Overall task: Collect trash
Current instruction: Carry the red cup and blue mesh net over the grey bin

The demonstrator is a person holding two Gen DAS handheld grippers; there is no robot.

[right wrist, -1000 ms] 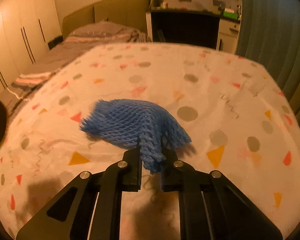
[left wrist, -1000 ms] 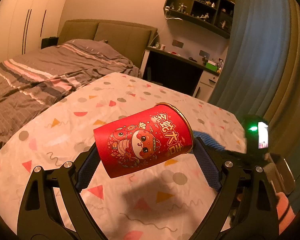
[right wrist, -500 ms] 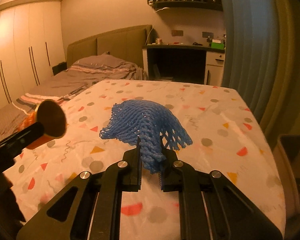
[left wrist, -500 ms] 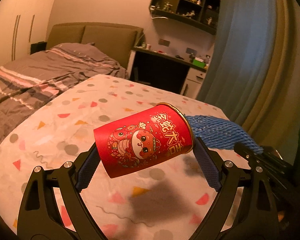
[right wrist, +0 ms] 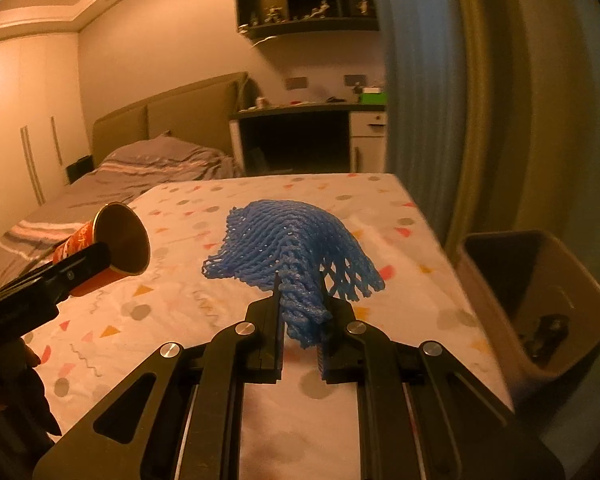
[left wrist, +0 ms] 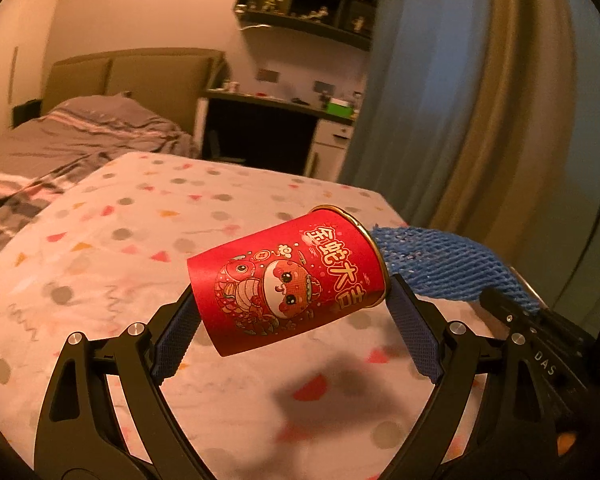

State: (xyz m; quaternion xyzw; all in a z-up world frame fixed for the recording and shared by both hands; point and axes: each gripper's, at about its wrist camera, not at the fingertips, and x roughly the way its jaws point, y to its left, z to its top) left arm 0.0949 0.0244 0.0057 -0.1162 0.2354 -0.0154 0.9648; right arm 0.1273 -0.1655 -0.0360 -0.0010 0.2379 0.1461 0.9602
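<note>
A red paper cup [left wrist: 288,284] with a cartoon print lies sideways between the blue pads of my left gripper [left wrist: 294,312], which is shut on it above the patterned table. In the right wrist view the same cup [right wrist: 116,240] shows at the left, its open mouth toward the camera. My right gripper [right wrist: 300,300] is shut on a blue foam net [right wrist: 288,240], which fans out above its fingertips. That net [left wrist: 444,264] also appears to the right of the cup in the left wrist view.
A table with a confetti-print cloth [right wrist: 204,292] lies under both grippers. A tan bin [right wrist: 540,300] stands off its right edge, with something dark inside. A bed [left wrist: 60,140], a desk [left wrist: 276,128] and blue curtains [left wrist: 416,80] stand behind.
Both grippers have lifted and swung to the right, each keeping its load. The net has come into the left view beside the cup, and the bin has entered the right view.
</note>
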